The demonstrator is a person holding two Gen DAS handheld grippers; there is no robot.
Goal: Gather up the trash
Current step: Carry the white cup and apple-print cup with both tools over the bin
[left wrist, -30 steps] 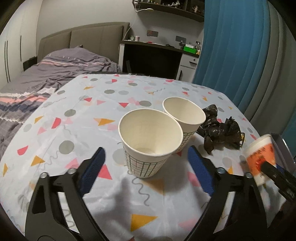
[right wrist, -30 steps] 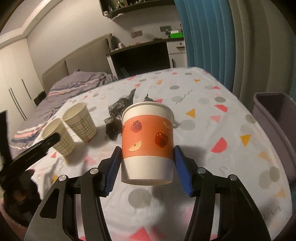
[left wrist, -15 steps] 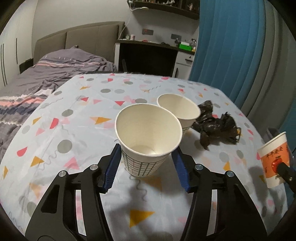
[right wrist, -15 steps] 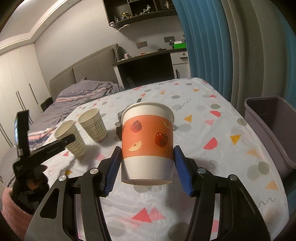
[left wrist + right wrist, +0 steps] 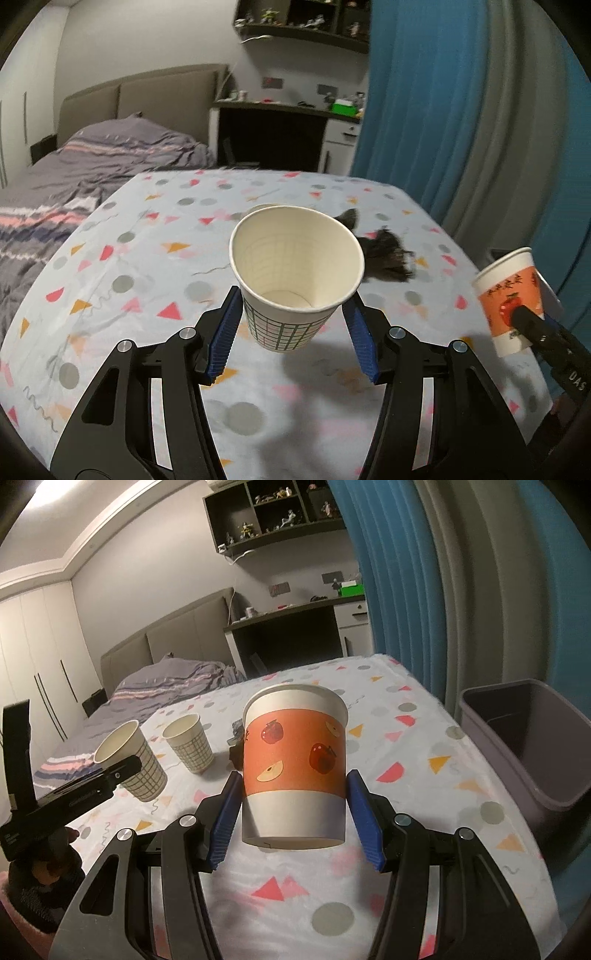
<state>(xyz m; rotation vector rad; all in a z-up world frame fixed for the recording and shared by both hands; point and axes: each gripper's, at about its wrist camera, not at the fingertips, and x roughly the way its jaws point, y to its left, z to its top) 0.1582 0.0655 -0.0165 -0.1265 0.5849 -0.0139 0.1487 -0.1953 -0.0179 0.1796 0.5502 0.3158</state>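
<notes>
My left gripper (image 5: 293,332) is shut on a white paper cup with a green grid pattern (image 5: 295,273) and holds it above the table; it also shows in the right wrist view (image 5: 133,764). My right gripper (image 5: 293,812) is shut on an orange apple-print cup (image 5: 295,775), held above the table; it shows at the right in the left wrist view (image 5: 508,295). A second grid cup (image 5: 188,744) stands on the table. A crumpled black wrapper (image 5: 384,254) lies beyond it.
A grey bin (image 5: 528,738) stands open at the table's right edge. The table has a patterned cloth (image 5: 147,258). A bed (image 5: 92,166), a desk (image 5: 280,140) and blue curtains (image 5: 443,110) lie beyond.
My left gripper closed on the near grid cup and lifted it off the table. My right gripper has risen with the orange cup, and the bin came into fuller view.
</notes>
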